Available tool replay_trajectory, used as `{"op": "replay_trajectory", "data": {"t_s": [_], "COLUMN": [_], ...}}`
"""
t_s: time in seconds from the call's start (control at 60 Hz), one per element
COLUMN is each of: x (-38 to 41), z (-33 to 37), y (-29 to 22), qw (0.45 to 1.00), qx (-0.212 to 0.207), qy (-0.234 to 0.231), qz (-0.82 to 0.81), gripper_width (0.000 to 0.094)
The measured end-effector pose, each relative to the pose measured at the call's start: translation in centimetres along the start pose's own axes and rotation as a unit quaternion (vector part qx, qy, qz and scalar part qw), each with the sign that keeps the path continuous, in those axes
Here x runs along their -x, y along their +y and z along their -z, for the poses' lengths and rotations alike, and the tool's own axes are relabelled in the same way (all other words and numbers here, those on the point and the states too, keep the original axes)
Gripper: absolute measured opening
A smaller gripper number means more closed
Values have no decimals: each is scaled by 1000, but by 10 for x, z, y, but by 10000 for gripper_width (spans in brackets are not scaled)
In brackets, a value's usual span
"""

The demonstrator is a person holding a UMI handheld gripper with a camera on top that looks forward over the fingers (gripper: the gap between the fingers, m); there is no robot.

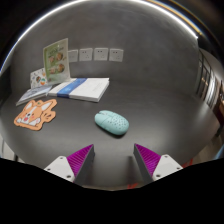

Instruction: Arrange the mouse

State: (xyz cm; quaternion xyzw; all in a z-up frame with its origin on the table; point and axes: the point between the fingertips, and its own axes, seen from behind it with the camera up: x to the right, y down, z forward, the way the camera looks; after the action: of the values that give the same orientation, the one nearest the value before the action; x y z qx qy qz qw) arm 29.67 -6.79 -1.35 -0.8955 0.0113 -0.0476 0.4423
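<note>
The gripper [113, 158] hangs over the near edge of the table [150, 95], jaws wide apart and holding nothing. The mouse [111, 122], pale teal, lies just ahead of the fingers, untouched. Beyond it, toward the far left corner, a book [82, 89] and an orange animal-shaped card [35, 115].

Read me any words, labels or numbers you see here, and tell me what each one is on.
No text reads clearly.
Upright card: printing too small to read.
Smaller card: blurred.
Book: no legible title.
Orange cartoon mat: picture only.
Mouse, ahead of the open gripper: no visible logo.
</note>
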Motion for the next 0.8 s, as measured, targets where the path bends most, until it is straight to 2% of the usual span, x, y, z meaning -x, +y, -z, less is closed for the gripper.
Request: {"op": "replay_trajectory", "data": {"t_s": [0.35, 0.617, 0.633, 0.75, 0.8], "x": [-19, -30, -31, -36, -36], "z": [-69, -106, -107, -112, -112], "y": [-45, -69, -70, -75, -75], "qw": [997, 997, 997, 998, 997], "qx": [29, 42, 42, 34, 35], "qy": [-65, -57, -55, -38, -33], "qz": [-9, -20, -21, -35, -54], "gripper_width": [844, 836, 821, 548, 518]}}
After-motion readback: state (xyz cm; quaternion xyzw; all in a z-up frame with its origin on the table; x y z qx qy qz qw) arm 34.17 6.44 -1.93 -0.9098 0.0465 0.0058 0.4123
